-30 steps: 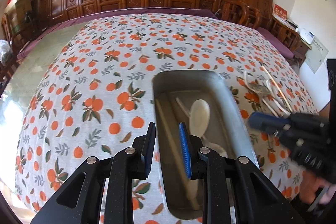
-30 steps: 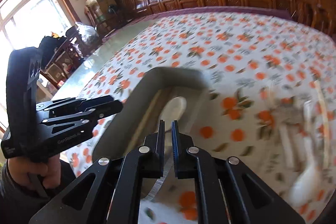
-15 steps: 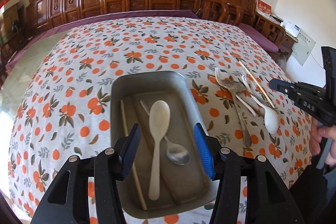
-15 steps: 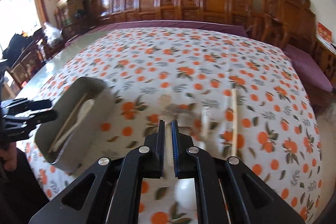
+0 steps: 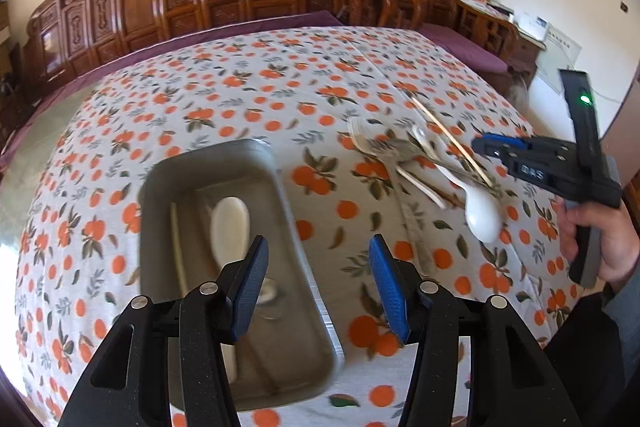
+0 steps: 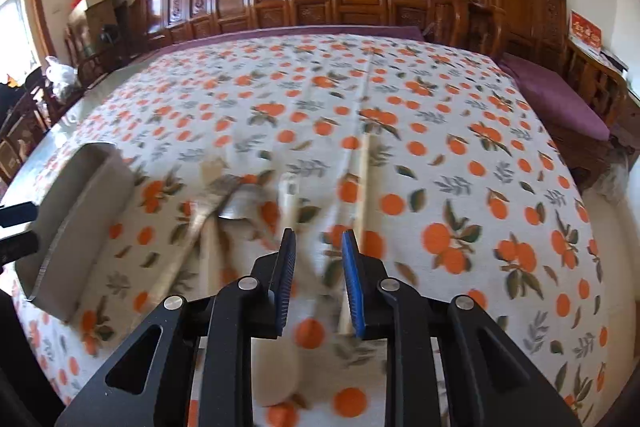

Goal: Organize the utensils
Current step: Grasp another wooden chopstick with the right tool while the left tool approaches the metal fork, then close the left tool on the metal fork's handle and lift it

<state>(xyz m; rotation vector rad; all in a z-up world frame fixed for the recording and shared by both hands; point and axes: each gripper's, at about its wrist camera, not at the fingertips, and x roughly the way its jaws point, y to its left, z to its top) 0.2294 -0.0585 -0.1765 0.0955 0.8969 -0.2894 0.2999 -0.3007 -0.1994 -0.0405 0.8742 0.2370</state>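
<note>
In the left wrist view the left gripper (image 5: 318,283) hangs over the near part of the table (image 5: 240,99), which wears a white cloth printed with oranges. Its jaws stand wide with nothing between the blue pads; they have just been opening. Under them, toward the near left of the table, sits a metal tray (image 5: 292,211) whose long right rim passes beneath the gap of the jaws. In the tray lie a white spoon (image 5: 230,227) with its bowl toward the far end, a pale chopstick (image 5: 178,251) along the left wall and a metal spoon (image 5: 270,297), partly hidden behind the left finger. To the right of the tray, well apart from it, loose utensils lie crossed in a heap: a white fork (image 5: 360,143), a second white spoon (image 5: 482,217), a wooden chopstick (image 5: 452,143); motion blur hides the rest. At the right edge of the table a hand (image 5: 600,239) holds the right gripper (image 5: 486,147) just above that heap. In the right wrist view the right gripper (image 6: 318,279) points down at the same heap, jaws narrowly parted and just opened further, with only cloth visible between the pads. The wooden chopstick (image 6: 362,187) runs just beside the right pad, a metal fork (image 6: 208,203) and metal spoon (image 6: 248,201) lie to the left, and a white spoon's (image 6: 276,367) bowl shows below the fingers. The tray (image 6: 76,211) stands near the table's left edge.
</note>
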